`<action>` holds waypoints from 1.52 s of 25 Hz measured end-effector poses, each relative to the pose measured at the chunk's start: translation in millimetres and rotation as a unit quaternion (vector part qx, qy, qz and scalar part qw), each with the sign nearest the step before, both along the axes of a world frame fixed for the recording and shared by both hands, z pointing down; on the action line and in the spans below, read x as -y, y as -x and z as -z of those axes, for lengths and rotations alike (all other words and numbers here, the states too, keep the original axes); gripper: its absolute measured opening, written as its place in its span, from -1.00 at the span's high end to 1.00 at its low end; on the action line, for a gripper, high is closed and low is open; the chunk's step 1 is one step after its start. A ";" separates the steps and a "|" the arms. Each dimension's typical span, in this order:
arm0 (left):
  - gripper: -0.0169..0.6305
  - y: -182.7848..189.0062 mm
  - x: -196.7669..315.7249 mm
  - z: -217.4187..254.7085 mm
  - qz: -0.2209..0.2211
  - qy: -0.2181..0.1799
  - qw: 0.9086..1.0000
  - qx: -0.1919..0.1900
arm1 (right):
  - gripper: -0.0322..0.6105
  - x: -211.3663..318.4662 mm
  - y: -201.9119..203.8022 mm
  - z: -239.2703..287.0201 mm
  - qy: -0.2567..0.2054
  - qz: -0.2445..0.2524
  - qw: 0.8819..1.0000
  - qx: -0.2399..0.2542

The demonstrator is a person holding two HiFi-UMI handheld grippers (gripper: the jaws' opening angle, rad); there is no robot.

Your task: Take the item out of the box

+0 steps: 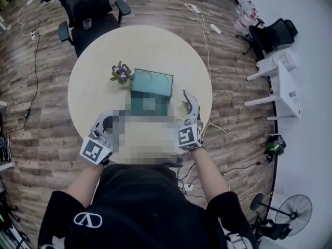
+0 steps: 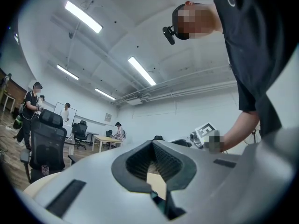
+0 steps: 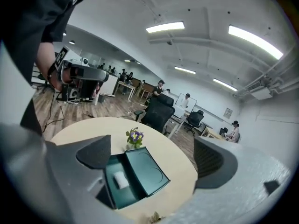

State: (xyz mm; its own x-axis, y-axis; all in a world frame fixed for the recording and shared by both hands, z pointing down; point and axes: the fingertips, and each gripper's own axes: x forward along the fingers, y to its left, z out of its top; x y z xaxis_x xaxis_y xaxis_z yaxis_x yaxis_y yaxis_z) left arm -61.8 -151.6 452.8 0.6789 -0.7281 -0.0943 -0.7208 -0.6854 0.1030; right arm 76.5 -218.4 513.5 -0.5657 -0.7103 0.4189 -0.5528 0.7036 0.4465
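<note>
A teal box (image 3: pixel 112 197) lies open on the round table (image 1: pixel 104 56), its lid (image 3: pixel 149 169) folded back flat toward the far side. Inside the box lies a small white item (image 3: pixel 120 179). My right gripper (image 3: pixel 153 153) hovers near the table's front right edge, aimed at the box, with its jaws wide apart and nothing between the pads (image 3: pixel 96 152). In the head view the right gripper (image 1: pixel 191 104) sits just right of the box. My left gripper (image 2: pixel 152 146) is shut on nothing and points upward; in the head view the left gripper (image 1: pixel 108 122) is at the front left.
A small pot of purple flowers (image 1: pixel 121 72) stands at the lid's left corner. A black office chair (image 1: pixel 88 14) is at the table's far side. Cables (image 1: pixel 205 30) run over the wooden floor, and white stools (image 1: pixel 282 82) stand to the right. People are in the background.
</note>
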 end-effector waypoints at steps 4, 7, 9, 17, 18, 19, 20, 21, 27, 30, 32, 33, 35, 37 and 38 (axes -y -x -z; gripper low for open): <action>0.93 3.2 -3.6 -14.3 0.004 0.015 1.000 0.003 | -0.75 13.3 9.1 -25.3 0.050 0.038 0.997 -0.051; 0.93 6.5 -5.8 -20.5 0.008 0.016 1.000 -0.001 | -0.71 25.6 20.0 -52.0 0.087 0.069 0.990 -0.084; 0.93 8.6 -8.2 -23.0 0.014 0.017 1.000 -0.005 | -0.71 30.4 26.4 -73.3 0.116 0.088 0.983 -0.110; 0.93 22.8 -13.9 -45.3 0.035 0.041 0.999 -0.004 | -0.57 38.9 47.4 -172.4 0.186 0.137 0.953 -0.195; 0.93 24.5 -15.7 -48.3 0.038 0.044 0.998 -0.003 | -0.55 38.3 48.1 -184.3 0.193 0.141 0.949 -0.206; 0.93 25.9 -17.2 -50.8 0.040 0.047 0.998 -0.003 | -0.52 37.6 48.6 -195.0 0.200 0.144 0.945 -0.215; 0.93 27.1 -18.3 -52.8 0.042 0.048 0.998 -0.003 | -0.49 37.0 49.0 -204.5 0.206 0.148 0.941 -0.224; 0.93 28.3 -19.0 -54.6 0.045 0.049 0.998 -0.002 | -0.48 36.3 49.5 -213.0 0.212 0.152 0.937 -0.232; 0.93 35.4 -20.2 -61.7 0.059 0.054 0.997 -0.003 | -0.34 33.7 52.8 -253.6 0.234 0.172 0.917 -0.274; 0.93 34.6 -23.6 -63.5 0.061 0.057 0.997 0.001 | -0.23 31.0 49.7 -267.5 0.241 0.175 0.908 -0.294; 0.93 34.7 -26.0 -65.2 0.063 0.061 0.996 0.003 | -0.15 28.6 49.6 -274.3 0.243 0.177 0.904 -0.304; 0.93 35.0 -26.9 -66.1 0.064 0.061 0.996 0.003 | -0.14 27.2 49.8 -278.2 0.245 0.179 0.902 -0.309; 0.93 35.7 -27.7 -68.1 0.066 0.061 0.996 0.001 | -0.12 24.7 49.0 -288.0 0.251 0.184 0.894 -0.322; 0.93 36.4 -28.4 -70.7 0.068 0.063 0.996 0.000 | -0.10 24.1 45.3 -300.7 0.255 0.186 0.886 -0.340; 0.93 36.9 -29.0 -72.2 0.069 0.065 0.996 -0.001 | -0.07 24.8 43.6 -306.4 0.255 0.187 0.883 -0.348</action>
State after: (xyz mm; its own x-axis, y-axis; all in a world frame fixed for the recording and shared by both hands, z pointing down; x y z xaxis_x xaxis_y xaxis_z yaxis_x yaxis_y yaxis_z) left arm -98.7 -122.5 524.9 0.5715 -0.8206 0.0060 -0.8071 -0.5608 0.1850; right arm 33.0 -243.2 819.9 -0.1996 -0.1473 0.9687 0.0435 0.9863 0.1589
